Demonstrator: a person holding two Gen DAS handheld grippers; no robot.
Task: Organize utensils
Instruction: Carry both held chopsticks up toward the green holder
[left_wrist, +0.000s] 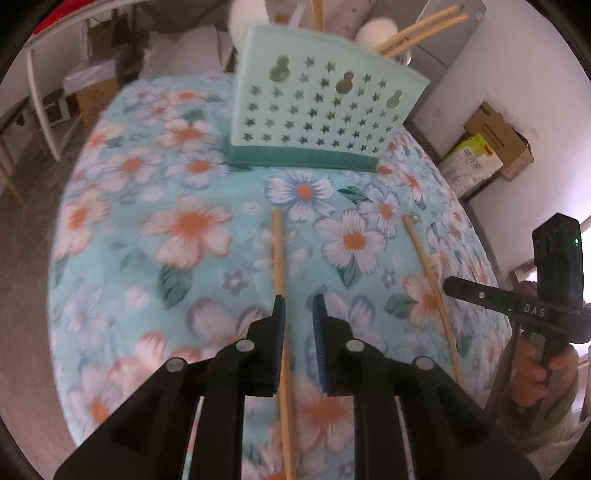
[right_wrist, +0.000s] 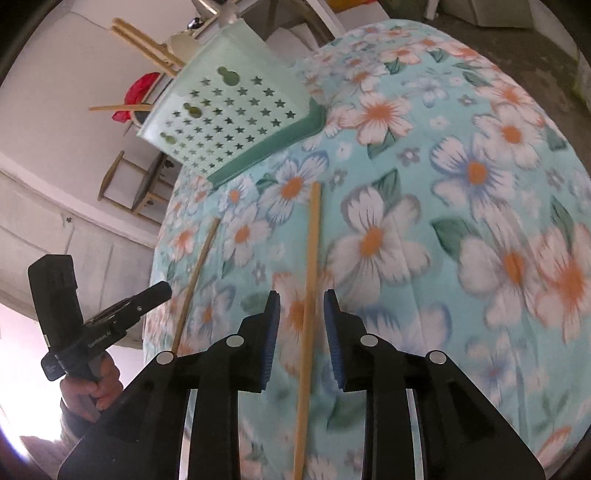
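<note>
Two wooden chopsticks lie on the flowered tablecloth in front of a mint-green holder (left_wrist: 317, 107) (right_wrist: 236, 118) with star-shaped holes. Several chopsticks (left_wrist: 421, 31) (right_wrist: 144, 40) stick out of its top. My left gripper (left_wrist: 299, 339) is open over the left chopstick (left_wrist: 279, 254), which runs along the inner edge of its left pad; I cannot tell whether they touch. My right gripper (right_wrist: 302, 332) is open with the right chopstick (right_wrist: 310, 266) in the gap, clear of both pads. Each view shows the other chopstick (left_wrist: 432, 291) (right_wrist: 195, 280) and the other gripper (left_wrist: 458, 290) (right_wrist: 159, 291) at its side.
The round table's cloth (left_wrist: 192, 229) (right_wrist: 476, 173) falls away at the edges. Cardboard boxes (left_wrist: 495, 144) stand against the wall on the right. A wooden chair (right_wrist: 140, 184) and a red object (right_wrist: 136, 96) are beyond the table. A hand (right_wrist: 92, 391) grips the left gripper's handle.
</note>
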